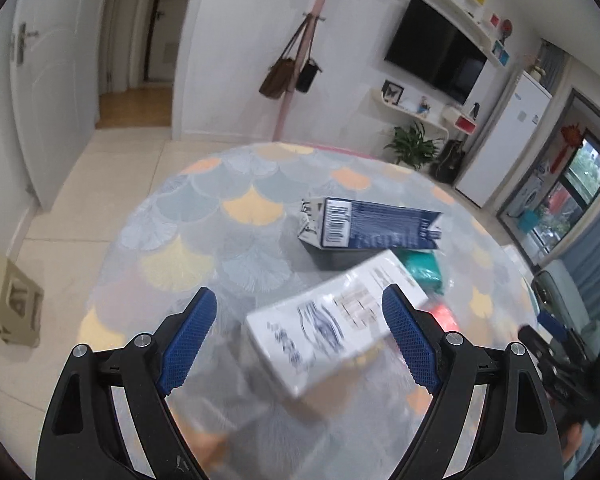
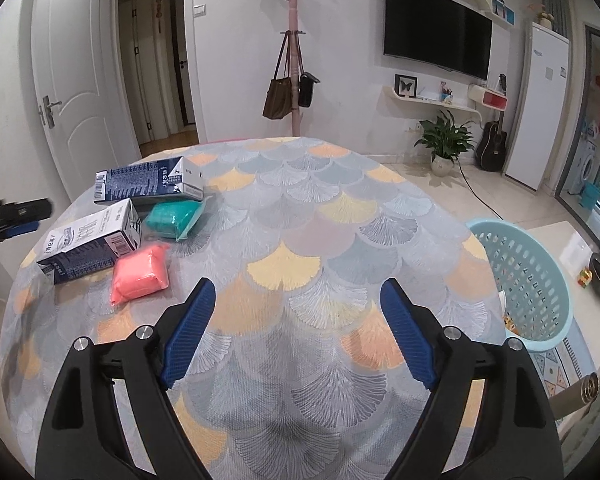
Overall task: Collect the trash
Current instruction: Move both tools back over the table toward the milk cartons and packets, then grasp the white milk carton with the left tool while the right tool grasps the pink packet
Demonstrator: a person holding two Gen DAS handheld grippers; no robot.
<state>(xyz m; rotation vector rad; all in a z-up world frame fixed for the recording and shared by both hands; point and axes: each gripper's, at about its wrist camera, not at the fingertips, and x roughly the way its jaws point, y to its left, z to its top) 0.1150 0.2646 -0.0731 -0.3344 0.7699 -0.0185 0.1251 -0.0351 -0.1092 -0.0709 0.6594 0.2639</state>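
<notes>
Cartons and soft packets make up the trash, grouped on the left part of the round tabletop (image 2: 340,216) as the right wrist view shows it. The near milk carton (image 1: 336,320) lies on its side in front of the left tool (image 1: 296,336), between the lines of its two blue pads but not touched by them. Its long axis runs diagonally in the left wrist view, from lower left up to upper right; which end is the top cannot be told through the blur.

Handling judgement: the carton is thin board, probably empty and light, stiff along its edges but liable to dent on the broad faces. Grip across the short width, near mid-length, with moderate force. The coated surface may slip.

The far carton (image 1: 370,224) lies on its side beyond the first, with its long axis nearly level across the left wrist view. A teal packet (image 2: 174,216) and a pink packet (image 2: 140,276) rest beside the cartons; both look soft and will deform under the pads.

The left tool is released, jaws wide. The right tool (image 2: 296,336) is also released and empty, over bare tabletop. A light blue basket (image 2: 528,276) stands just beyond the tabletop rim on the right, the likely receptacle.
</notes>
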